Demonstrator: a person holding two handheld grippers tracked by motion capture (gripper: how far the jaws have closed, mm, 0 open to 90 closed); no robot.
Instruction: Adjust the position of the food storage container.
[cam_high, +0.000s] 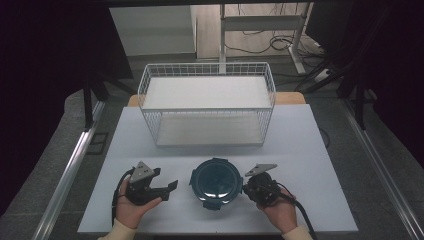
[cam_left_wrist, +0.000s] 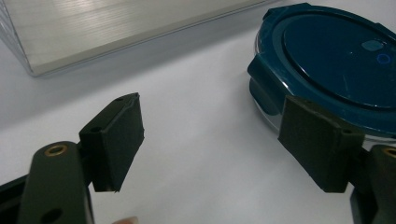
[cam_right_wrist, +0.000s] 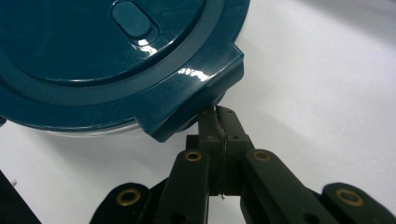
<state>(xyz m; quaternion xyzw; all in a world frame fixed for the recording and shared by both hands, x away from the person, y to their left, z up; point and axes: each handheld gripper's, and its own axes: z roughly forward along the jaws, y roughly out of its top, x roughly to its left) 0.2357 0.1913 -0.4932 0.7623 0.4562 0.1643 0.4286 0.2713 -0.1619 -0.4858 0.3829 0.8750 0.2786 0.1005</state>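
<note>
The round container with a dark teal snap-on lid sits on the white table, in front of the wire basket and between the two grippers. Its body looks like clear glass under the lid's rim, so it is probably heavy for its size, stiff, smooth and breakable if knocked off the edge. The lid has locking flaps around its rim; those flaps, or the rim itself, look like the best places to take hold, since the domed top is glossy and would slip.

The right gripper, on the container's right, has its jaws pressed together with nothing between them, and the tips sit right at the flap nearest that hand, seemingly tucked under its edge. The left gripper, on the container's left, has its jaws apart and empty, one pad just beside the container's side.

Behind the container the basket stands empty, well apart from it. Nothing lies between the container and either gripper.
</note>
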